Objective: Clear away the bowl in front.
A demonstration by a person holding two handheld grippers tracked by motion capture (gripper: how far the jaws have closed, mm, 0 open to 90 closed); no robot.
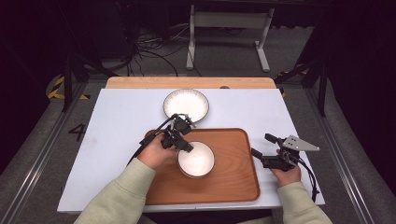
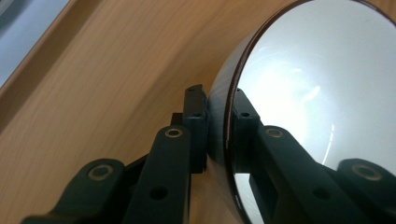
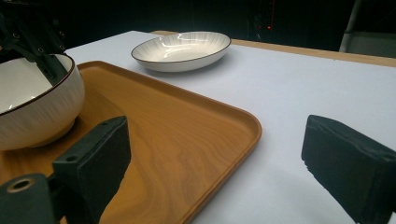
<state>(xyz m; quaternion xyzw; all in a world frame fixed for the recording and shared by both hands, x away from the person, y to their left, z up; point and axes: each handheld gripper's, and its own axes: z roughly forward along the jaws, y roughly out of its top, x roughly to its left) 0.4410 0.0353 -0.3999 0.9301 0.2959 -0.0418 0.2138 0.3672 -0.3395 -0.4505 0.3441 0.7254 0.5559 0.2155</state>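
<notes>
Placement looking nearly done: left gripper (image 1: 185, 145) is clamping the rim of the small white dark-rimmed ceramic bowl (image 1: 196, 159), one jaw inside and one outside, bowl sitting on the brown wooden tray (image 1: 233, 179), release seemingly remaining. Right gripper (image 1: 262, 147) is waiting wide open and empty beside the tray's right edge. Shallow white striped plate (image 1: 186, 103) is lying on the white table (image 1: 121, 116) just beyond the left gripper, nothing blocking.
</notes>
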